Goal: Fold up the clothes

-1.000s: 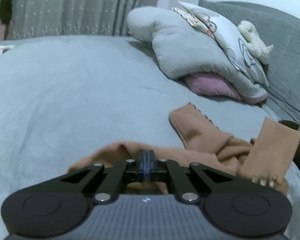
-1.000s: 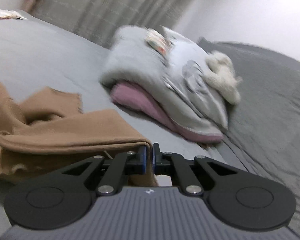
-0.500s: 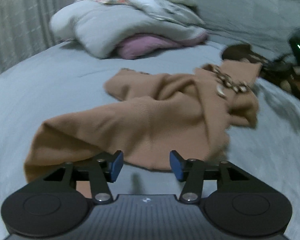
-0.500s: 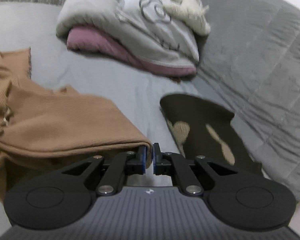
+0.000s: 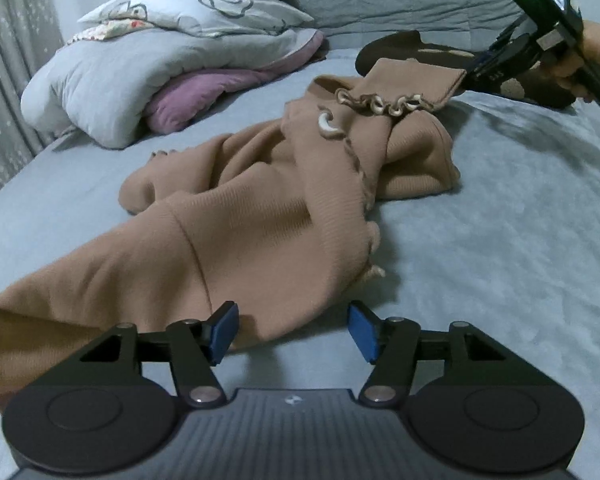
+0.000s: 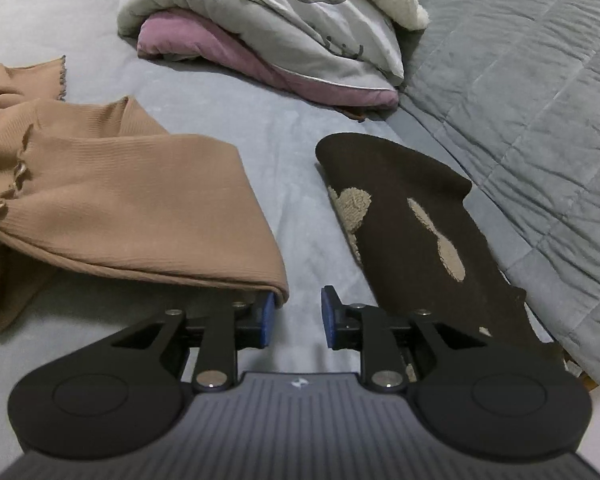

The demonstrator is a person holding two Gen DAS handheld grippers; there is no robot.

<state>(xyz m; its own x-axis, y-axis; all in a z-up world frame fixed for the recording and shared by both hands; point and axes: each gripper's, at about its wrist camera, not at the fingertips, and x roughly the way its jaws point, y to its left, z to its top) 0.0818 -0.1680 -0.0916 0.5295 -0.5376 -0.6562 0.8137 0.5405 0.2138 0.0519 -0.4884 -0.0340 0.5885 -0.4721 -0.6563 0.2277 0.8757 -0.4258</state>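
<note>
Right gripper (image 6: pixel 296 312) newly parted, left gripper (image 5: pixel 292 330) apart, tan garment (image 5: pixel 236 216) just ahead

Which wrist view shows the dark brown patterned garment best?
The right wrist view: the dark brown garment lies nearly full length on the bed, beige patches clear, beside the open right gripper. The left wrist view shows only a far sliver of it, behind the tan sweater.
</note>
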